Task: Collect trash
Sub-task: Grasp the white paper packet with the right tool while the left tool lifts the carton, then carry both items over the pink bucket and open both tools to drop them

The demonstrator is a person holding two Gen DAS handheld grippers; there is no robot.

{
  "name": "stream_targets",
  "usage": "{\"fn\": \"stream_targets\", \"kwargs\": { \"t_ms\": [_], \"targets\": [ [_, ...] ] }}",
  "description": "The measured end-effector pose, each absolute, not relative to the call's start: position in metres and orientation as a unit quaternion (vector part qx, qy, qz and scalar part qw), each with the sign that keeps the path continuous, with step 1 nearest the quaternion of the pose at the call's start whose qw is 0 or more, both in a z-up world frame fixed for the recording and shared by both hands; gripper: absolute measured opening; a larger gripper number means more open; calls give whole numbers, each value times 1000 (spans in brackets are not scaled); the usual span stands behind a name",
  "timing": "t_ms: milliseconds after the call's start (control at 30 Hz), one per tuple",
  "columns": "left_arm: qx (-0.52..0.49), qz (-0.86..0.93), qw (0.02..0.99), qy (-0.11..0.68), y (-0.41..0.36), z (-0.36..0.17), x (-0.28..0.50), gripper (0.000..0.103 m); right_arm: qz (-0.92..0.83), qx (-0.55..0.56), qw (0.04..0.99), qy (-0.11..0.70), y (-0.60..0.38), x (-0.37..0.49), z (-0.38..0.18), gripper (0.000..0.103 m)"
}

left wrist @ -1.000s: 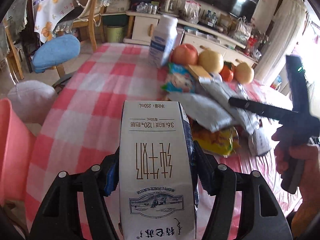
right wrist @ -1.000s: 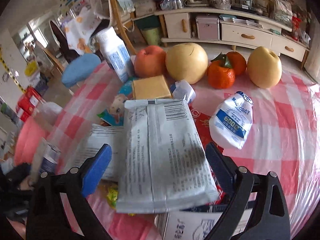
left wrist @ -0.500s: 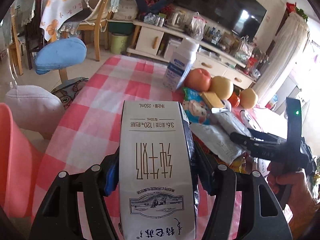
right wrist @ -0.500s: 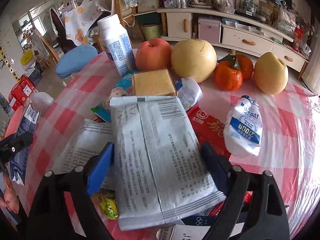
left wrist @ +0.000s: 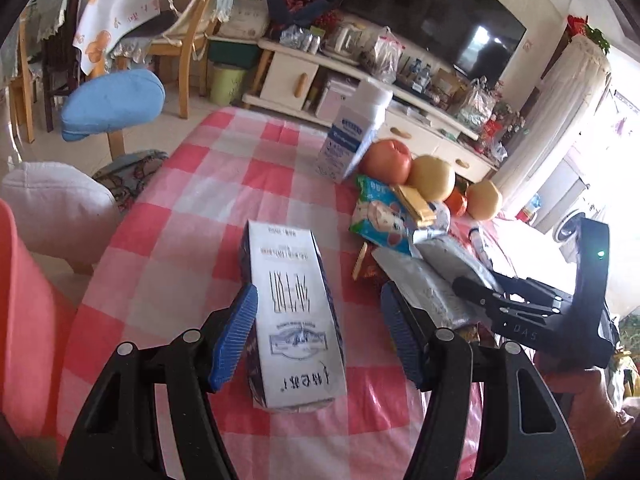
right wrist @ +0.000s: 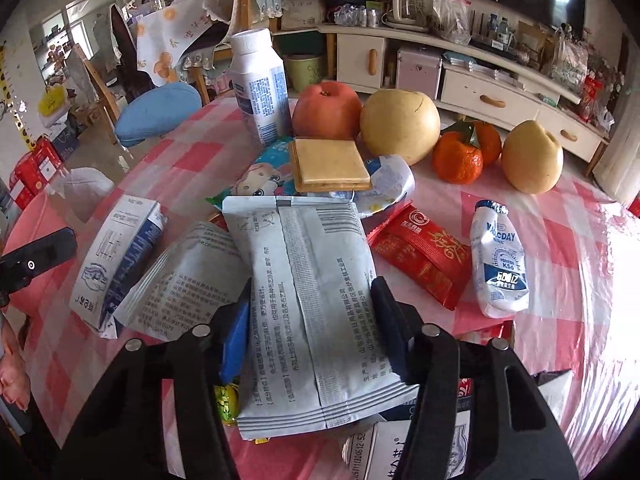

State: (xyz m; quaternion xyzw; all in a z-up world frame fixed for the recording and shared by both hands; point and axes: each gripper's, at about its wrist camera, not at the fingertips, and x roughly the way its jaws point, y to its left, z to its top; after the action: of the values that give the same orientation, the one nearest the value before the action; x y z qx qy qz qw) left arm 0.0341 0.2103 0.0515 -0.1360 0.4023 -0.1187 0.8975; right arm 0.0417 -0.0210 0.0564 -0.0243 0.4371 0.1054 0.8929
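A white and blue milk carton (left wrist: 296, 320) lies on the pink checked tablecloth (left wrist: 192, 240), also seen as the carton (right wrist: 116, 264) in the right wrist view. My left gripper (left wrist: 316, 332) stands open around it, with a clear gap at the right pad. My right gripper (right wrist: 312, 320) has its jaws closing on a grey printed sachet (right wrist: 304, 272), and both pads touch its side edges. The sachet tops a heap of wrappers. From the left wrist view, the right gripper (left wrist: 464, 286) reaches into that heap, held by a hand (left wrist: 580, 396).
At the table's far side stand a white bottle (right wrist: 260, 84), an apple (right wrist: 326, 110), two pears and tangerines (right wrist: 458, 158). A red packet (right wrist: 420, 256), a white pouch (right wrist: 500, 260) and a cracker (right wrist: 328, 166) lie nearby. A pink bin (left wrist: 20, 320) sits at the left.
My left gripper has let go of the milk carton, which now lies on the tablecloth between open jaws. My right jaws have narrowed from wide open onto the sachet's edges.
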Motion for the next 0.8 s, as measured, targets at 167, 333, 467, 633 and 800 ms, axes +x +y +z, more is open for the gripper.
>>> {"fn": "stream_targets", "kwargs": {
  "t_ms": [167, 333, 467, 633, 800],
  "targets": [
    [-119, -99, 889, 432, 206, 37, 39, 65, 88, -24, 905, 416, -15, 29, 68, 37],
    [-87, -80, 880, 460, 197, 23, 43, 73, 86, -9, 911, 403, -13, 21, 79, 35],
    [-58, -59, 873, 481, 192, 11, 47, 71, 85, 6, 913, 399, -11, 13, 81, 35],
    [-32, -58, 873, 484, 185, 8, 44, 64, 77, 35, 916, 392, -16, 1, 84, 35],
    [-54, -57, 879, 469, 194, 19, 40, 64, 78, 66, 923, 372, -18, -11, 96, 35]
  ]
}}
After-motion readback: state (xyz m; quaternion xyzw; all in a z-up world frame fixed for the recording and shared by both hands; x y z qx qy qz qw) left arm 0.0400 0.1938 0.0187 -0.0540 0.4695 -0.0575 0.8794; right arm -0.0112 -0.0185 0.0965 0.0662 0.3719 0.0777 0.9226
